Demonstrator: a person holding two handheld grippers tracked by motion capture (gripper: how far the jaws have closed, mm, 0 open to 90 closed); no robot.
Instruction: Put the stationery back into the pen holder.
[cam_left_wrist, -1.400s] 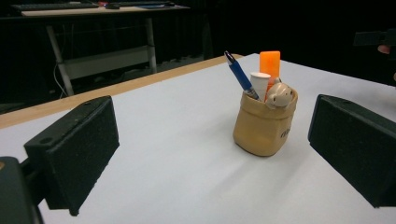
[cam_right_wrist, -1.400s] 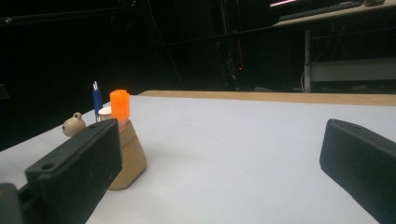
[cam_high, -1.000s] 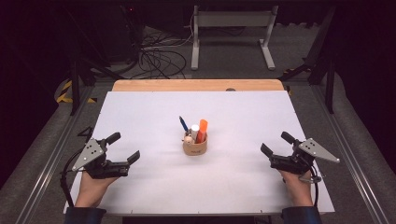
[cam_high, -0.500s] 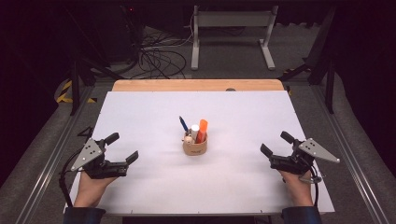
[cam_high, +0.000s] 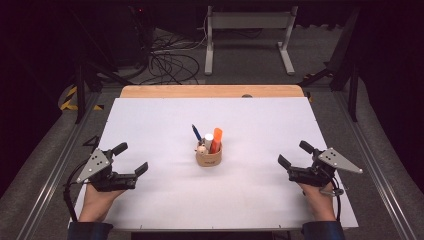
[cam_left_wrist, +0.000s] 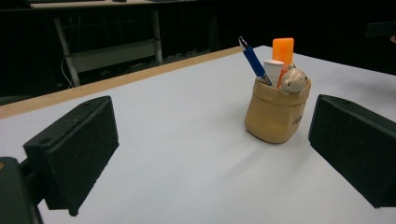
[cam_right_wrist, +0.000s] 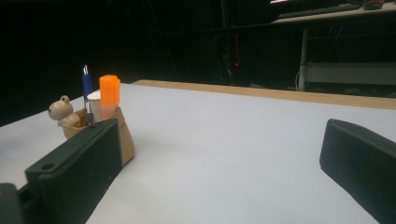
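Standing in one tan holder (cam_high: 208, 159), one blue pen (cam_high: 196, 133), one orange marker (cam_high: 216, 139), one white tube (cam_high: 208, 139)

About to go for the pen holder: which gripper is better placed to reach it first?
Left, marginally. The left gripper sits a little nearer the pen holder than the right gripper does, and frames it between its open jaws. Both are open and empty, so either could work.

Pouch (cam_right_wrist: 122, 140) partly hidden, seemingly behind right claw (cam_right_wrist: 210, 158).

Tan pen holder (cam_high: 209, 159); blue pen (cam_high: 196, 132); orange marker (cam_high: 216, 140); white table surface (cam_high: 260, 125) with wooden edge; black jaws.
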